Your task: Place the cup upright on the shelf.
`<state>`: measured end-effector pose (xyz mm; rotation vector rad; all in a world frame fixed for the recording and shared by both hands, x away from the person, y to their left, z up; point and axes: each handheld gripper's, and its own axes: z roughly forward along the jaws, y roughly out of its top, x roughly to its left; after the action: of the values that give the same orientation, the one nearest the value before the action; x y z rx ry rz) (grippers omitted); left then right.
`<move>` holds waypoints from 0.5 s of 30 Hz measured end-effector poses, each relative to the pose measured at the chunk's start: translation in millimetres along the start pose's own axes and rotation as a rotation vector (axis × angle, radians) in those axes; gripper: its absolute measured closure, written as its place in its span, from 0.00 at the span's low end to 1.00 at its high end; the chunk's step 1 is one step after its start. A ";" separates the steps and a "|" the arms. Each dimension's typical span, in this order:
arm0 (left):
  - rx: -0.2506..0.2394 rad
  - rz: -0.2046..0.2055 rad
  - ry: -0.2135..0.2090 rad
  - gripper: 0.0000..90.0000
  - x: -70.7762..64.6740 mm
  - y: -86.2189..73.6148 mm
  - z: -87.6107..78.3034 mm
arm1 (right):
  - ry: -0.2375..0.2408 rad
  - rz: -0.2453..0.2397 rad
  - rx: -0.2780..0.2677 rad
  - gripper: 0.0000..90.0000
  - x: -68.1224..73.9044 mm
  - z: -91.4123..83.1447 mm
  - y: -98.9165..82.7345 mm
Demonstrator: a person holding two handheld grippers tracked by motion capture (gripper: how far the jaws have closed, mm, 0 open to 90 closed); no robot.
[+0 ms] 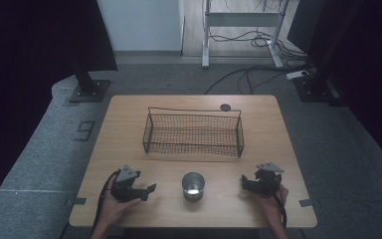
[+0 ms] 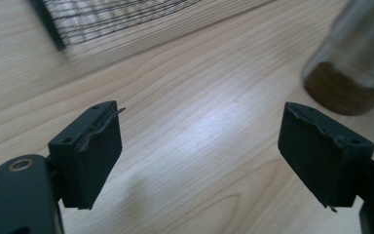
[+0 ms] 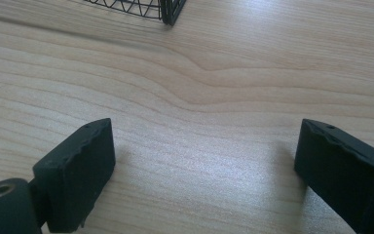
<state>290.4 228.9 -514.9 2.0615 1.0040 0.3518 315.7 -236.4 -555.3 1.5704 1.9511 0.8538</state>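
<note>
A shiny metal cup (image 1: 193, 185) stands upright near the table's front edge, between my two grippers. My left gripper (image 1: 146, 190) rests low at the front left, open, its jaws pointing right toward the cup. In the left gripper view the gripper (image 2: 199, 151) holds nothing, and the cup (image 2: 353, 58) stands blurred ahead at the upper right. My right gripper (image 1: 246, 183) sits at the front right, open and empty. In the right gripper view it (image 3: 204, 170) hovers over bare wood. A black wire mesh basket (image 1: 193, 133) stands empty in the middle of the table.
The wooden table (image 1: 129, 149) ends close behind both hands. A small dark round disc (image 1: 225, 107) lies at the far edge behind the basket. A basket corner (image 3: 168, 9) shows at the top of the right gripper view, and the basket's mesh (image 2: 112, 14) in the left one.
</note>
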 end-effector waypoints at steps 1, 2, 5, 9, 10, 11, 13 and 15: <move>-0.004 0.000 -0.005 0.18 -1.7 1.5 -0.7 | 0.000 0.000 0.000 0.09 0.0 0.0 0.0; -0.008 -0.003 -0.011 0.18 -3.7 3.6 -1.2 | 0.000 -0.001 -0.001 0.09 0.0 -0.1 -0.1; -0.016 -0.002 -0.027 0.18 -6.1 7.3 -1.9 | 0.001 -0.001 -0.002 0.10 0.0 -0.2 -0.1; -0.046 -0.007 -0.071 0.19 -9.5 12.8 -6.0 | 0.001 -0.001 -0.004 0.10 0.0 -0.1 -0.1; -0.050 -0.004 -0.074 0.19 -10.3 13.9 -6.8 | 0.001 -0.001 -0.004 0.10 0.0 -0.1 -0.1; -0.050 -0.004 -0.074 0.19 -10.3 13.9 -6.8 | 0.001 -0.001 -0.004 0.10 0.0 -0.1 -0.1; -0.063 -0.010 -0.096 0.19 -12.4 17.1 -8.5 | 0.001 -0.001 -0.004 0.10 0.0 -0.1 -0.1; -0.067 -0.005 -0.110 0.19 -15.8 21.0 -9.0 | 0.000 -0.001 -0.005 0.10 -0.1 0.0 -0.1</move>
<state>286.6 214.1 -491.7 1.9953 0.9187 0.2636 315.7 -236.5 -555.3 1.5661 1.9485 0.8575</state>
